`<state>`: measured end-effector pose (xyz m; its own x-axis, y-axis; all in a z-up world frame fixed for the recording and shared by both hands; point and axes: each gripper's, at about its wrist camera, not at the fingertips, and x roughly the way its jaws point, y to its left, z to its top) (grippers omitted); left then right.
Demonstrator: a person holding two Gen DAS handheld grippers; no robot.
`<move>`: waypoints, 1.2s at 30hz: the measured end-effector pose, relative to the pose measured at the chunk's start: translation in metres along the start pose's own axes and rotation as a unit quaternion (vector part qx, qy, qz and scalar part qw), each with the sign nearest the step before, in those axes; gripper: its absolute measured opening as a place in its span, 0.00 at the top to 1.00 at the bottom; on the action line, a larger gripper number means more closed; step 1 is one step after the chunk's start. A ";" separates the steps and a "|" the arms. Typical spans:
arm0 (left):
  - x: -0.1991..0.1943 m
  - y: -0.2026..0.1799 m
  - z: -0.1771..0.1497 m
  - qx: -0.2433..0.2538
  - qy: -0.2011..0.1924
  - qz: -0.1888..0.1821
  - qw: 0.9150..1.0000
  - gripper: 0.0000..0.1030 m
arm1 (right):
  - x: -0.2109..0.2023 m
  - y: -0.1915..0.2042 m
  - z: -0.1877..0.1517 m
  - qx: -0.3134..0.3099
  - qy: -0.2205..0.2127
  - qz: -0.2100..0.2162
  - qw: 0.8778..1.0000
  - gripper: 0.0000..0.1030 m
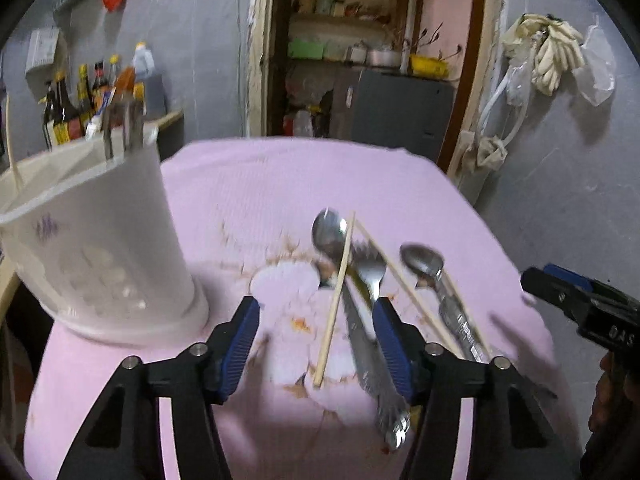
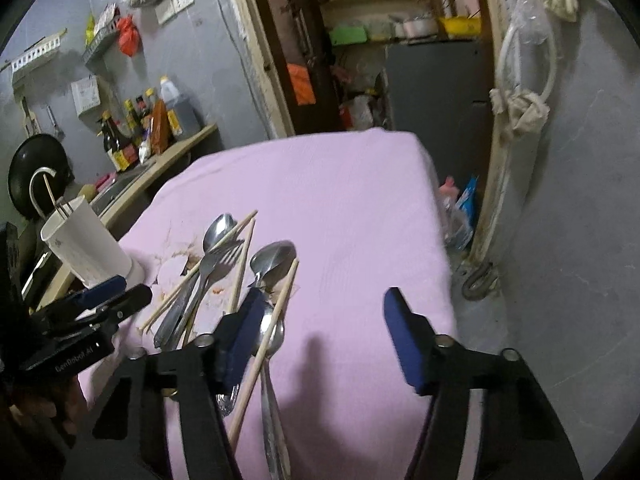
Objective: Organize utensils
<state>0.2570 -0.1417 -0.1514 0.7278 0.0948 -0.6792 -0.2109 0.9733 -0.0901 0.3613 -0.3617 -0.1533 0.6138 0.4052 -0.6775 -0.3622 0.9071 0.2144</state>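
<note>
Two spoons [image 1: 329, 232], one fork [image 1: 370, 270], three chopsticks [image 1: 334, 308] lie on the pink worktop [image 1: 280, 184]; both grippers' [image 1: 316, 344] [image 2: 324, 340] jaws gape, gripping nothing.

We are seeing a pink cloth [image 2: 320, 184] covering the table, sauce bottles [image 2: 136, 128] standing on a counter by the grey wall, a red bag [image 2: 129, 36] hanging above them, a black pan [image 2: 36, 176] leaning at the left, cluttered shelves [image 1: 344, 20] showing through the doorway

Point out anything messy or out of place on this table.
Spoons, a fork and chopsticks lie crisscrossed on the pink cloth instead of in the white holder; brownish-orange stains mark the cloth beneath them.
</note>
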 end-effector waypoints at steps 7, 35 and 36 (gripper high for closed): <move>0.011 0.011 -0.008 -0.029 0.050 -0.003 0.998 0.58 | 0.028 0.012 0.004 -0.011 0.039 0.020 0.999 0.58; -0.010 0.008 0.001 -0.002 0.041 0.004 0.999 0.95 | 0.092 0.050 0.025 -0.065 0.162 -0.026 0.984 0.85; -0.012 0.008 0.003 -0.001 0.038 0.004 0.999 0.95 | 0.092 0.051 0.027 -0.069 0.170 -0.033 0.983 0.91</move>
<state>0.2480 -0.1341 -0.1417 0.6746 0.0859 -0.7332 -0.2172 0.9723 -0.0859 0.4181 -0.2745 -0.1861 0.3785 0.2634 -0.8873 -0.4348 0.8969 0.0808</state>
